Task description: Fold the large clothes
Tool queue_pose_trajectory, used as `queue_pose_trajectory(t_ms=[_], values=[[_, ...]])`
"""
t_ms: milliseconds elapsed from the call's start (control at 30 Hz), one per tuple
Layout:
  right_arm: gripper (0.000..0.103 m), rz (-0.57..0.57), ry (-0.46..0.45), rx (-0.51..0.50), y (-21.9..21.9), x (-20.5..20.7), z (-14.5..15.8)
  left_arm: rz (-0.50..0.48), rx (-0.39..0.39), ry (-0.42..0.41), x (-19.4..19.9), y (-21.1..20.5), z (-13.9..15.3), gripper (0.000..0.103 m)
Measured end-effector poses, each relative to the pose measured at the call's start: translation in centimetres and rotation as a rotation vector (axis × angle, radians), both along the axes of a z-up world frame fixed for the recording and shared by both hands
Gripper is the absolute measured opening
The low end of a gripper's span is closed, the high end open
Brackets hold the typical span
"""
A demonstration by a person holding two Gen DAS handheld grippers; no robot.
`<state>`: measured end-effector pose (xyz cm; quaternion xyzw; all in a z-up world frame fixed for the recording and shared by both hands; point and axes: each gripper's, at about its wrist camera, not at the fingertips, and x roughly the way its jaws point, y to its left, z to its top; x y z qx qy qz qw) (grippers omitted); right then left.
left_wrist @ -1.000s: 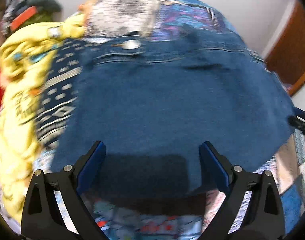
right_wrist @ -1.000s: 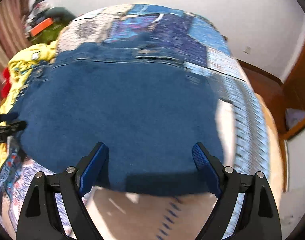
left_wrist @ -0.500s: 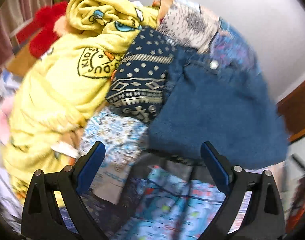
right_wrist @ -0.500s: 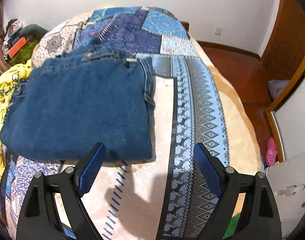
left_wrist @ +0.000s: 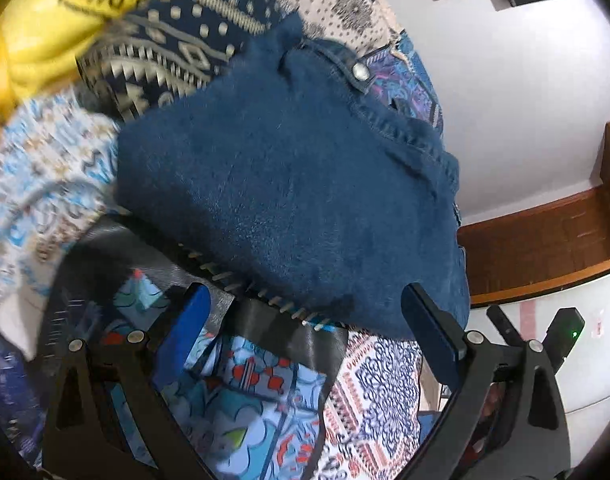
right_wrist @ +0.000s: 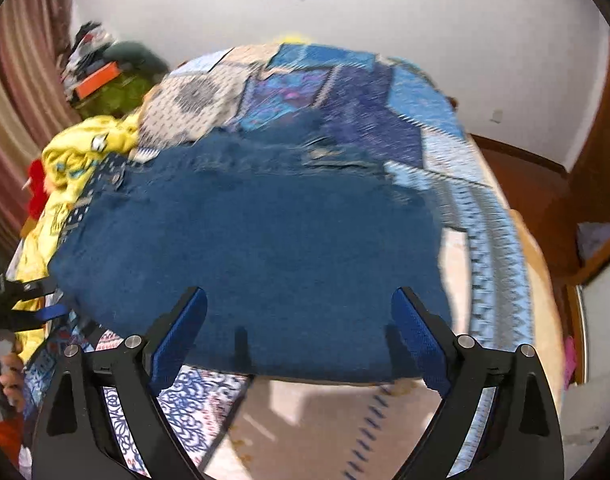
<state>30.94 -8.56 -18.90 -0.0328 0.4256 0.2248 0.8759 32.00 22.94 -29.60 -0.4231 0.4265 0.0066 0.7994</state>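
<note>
free: bare quilt [right_wrist: 501, 248] right of jeans [right_wrist: 265, 248] | blocked: yellow clothes pile [right_wrist: 73, 168] left

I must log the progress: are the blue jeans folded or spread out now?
Folded. The blue jeans lie as a compact block on the patchwork bedspread, waistband button at one end, no legs stretched out.

Left gripper [left_wrist: 305, 320] on screen: two matte black triangular arms with cut-out windows, silver screw heads at the pivots, and blue textured pads [left_wrist: 183, 322] lining the fingers. At three o'clock, a black block shows a small green light [left_wrist: 574, 334]. Right gripper [right_wrist: 299, 330] matches: black frame, silver screws, blue ribbed pads. At eight o'clock, fingertips [right_wrist: 10, 380] show beside an orange patch.
</note>
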Motion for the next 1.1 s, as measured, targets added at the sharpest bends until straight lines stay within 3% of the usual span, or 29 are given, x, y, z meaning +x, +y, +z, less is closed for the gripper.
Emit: queue_pose_trajectory(t_ms=[67, 233, 367, 467, 567, 633, 733, 833, 967, 1100], values=[[0.092, 0.021, 0.012, -0.022, 1.2, 0.3, -1.0, 0.002, -0.021, -0.007, 0.6, 0.0, -0.6, 0.093], [0.092, 0.031, 0.071, -0.026, 2.1, 0.5, -2.8, 0.019, -0.070, -0.040, 2.8, 1.0, -2.3, 0.068], [0.092, 0.029, 0.085, -0.028, 2.1, 0.3, -3.3, 0.058, -0.123, -0.069, 4.4, 1.8, -3.1, 0.063], [0.092, 0.026, 0.093, -0.020, 1.9, 0.3, -3.1, 0.096, -0.110, -0.077, 5.1, 1.7, -3.3, 0.063], [0.092, 0.014, 0.103, -0.022, 1.6, 0.1, -2.9, 0.132, -0.072, -0.074, 5.2, 1.1, -2.9, 0.054], [0.092, 0.010, 0.105, -0.020, 1.4, -0.1, -2.5, 0.157, -0.049, -0.084, 4.8, 0.9, -2.1, 0.039], [0.092, 0.012, 0.092, -0.028, 1.2, -0.7, -1.6, 0.177, -0.045, -0.119, 3.8, 1.3, -0.7, 0.029], [0.092, 0.012, 0.071, -0.042, 1.0, -1.2, -0.5, 0.164, 0.016, -0.168, 3.4, 0.4, 1.9, 0.025], [0.092, 0.020, 0.054, -0.039, 1.4, -1.5, 0.8, 0.125, 0.152, -0.275, 2.5, -1.3, 7.0, 0.024], [0.092, 0.055, 0.017, -0.042, 3.0, -2.0, 2.3, 0.141, 0.237, -0.373, 1.0, -1.6, 11.4, 0.024]])
